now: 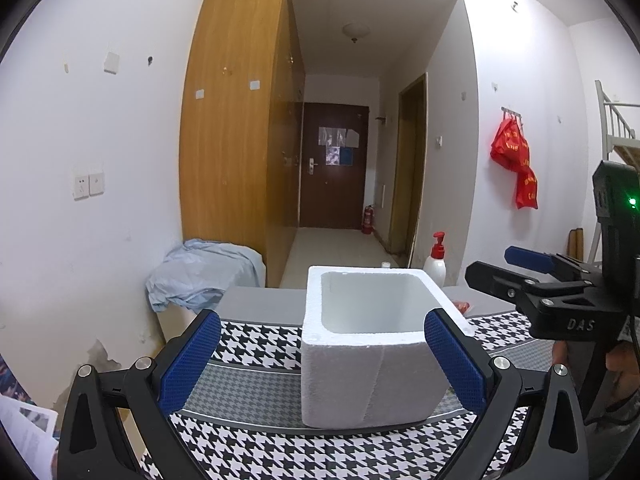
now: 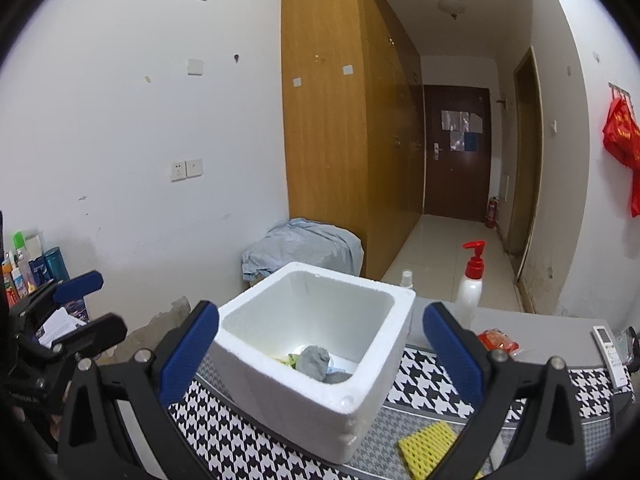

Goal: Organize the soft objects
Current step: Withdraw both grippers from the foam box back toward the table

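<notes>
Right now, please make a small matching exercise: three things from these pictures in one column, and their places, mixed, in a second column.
Things:
1. yellow sponge
2. grey soft lump
3. pump bottle

Places:
A. inside the foam box
B. on the grey table surface behind the box
C. on the houndstooth mat, in front of the box to the right

Pairs: 1-C, 2-A, 3-B
</notes>
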`<state>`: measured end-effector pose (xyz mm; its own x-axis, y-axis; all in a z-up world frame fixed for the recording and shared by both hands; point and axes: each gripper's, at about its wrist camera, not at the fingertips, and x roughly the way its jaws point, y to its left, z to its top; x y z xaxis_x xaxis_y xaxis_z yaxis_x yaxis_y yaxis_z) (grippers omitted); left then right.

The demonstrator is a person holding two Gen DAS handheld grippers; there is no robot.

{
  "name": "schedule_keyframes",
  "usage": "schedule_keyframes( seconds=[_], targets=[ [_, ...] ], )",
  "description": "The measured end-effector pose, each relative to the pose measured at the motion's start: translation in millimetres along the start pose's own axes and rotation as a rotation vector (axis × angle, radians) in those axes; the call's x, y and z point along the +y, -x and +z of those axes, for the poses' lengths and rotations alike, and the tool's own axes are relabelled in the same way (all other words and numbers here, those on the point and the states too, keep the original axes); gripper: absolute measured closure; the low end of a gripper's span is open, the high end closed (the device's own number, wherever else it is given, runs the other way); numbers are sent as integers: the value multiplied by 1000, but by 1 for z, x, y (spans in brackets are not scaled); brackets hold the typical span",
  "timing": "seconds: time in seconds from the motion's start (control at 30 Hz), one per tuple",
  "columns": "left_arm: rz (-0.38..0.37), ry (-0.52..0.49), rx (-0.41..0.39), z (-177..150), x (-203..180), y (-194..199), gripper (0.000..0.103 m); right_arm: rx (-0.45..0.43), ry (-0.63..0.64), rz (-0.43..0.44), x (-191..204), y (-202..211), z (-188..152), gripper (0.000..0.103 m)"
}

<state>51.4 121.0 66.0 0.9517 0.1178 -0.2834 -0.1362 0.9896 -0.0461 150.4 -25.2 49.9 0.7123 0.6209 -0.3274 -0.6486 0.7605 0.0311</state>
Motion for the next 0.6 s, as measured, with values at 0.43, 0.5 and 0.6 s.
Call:
schedule_keyframes(
  seconds=[0.43, 0.5, 0.6],
  targets=[
    [3, 6, -10, -9, -11, 5, 1, -19, 10, 22, -4, 20, -12, 0],
    [5, 6, -7, -10, -11, 6, 1, -22, 11, 23, -5, 22, -13, 0],
    [8, 11, -2, -12, -12, 7, 1, -22, 10, 21, -8, 24, -15, 0]
  ],
)
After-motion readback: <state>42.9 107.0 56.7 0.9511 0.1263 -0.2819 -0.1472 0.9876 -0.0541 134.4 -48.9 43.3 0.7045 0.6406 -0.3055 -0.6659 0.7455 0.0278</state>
